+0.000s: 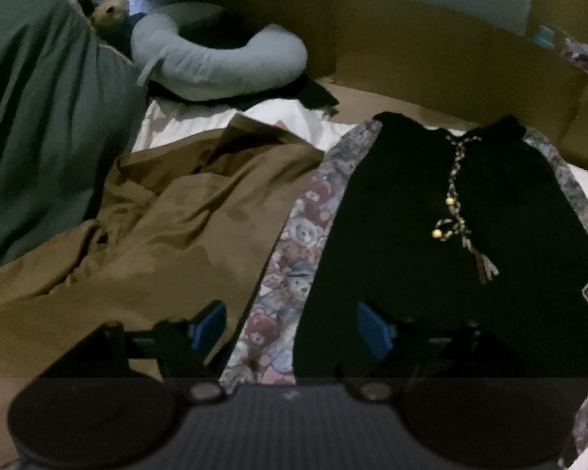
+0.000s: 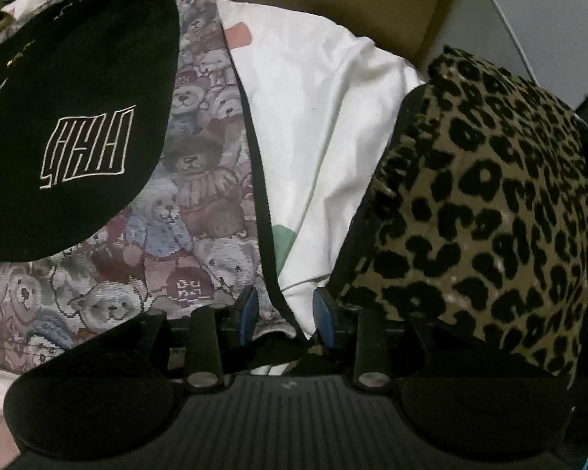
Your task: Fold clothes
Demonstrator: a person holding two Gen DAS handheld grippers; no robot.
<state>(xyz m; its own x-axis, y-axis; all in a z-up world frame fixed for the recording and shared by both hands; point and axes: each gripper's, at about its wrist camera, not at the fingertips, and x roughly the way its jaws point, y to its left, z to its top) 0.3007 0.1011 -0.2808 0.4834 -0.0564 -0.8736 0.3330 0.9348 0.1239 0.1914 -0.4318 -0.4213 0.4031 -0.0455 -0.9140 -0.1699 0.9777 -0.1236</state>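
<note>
Left wrist view: left gripper (image 1: pixel 292 327) is hanging w/ jaws wide apart, nothing btwn them, over the black garment (image 1: pixel 431 211) w/ teddy-print side panels lying flat on the white sheet (image 1: pixel 184 121), brown garment (image 1: pixel 145 227) crumpled just beside it. Right wrist view: right gripper (image 2: pixel 284 315) is sitting partly open at the black garment's (image 2: pixel 70 90) dark trimmed edge, pads not visibly pressing on it, leopard-print fabric (image 2: pixel 486 203) lying near on the sheet (image 2: pixel 325 98).

Black garment (image 1: pixel 403 203) with teddy-bear print side panels, braided drawstring, outlined logo, spread flat on white bedding, crumpled brown garment (image 1: pixel 145 227) beside, leopard-print piece (image 2: pixel 490 203) on its other side.
</note>
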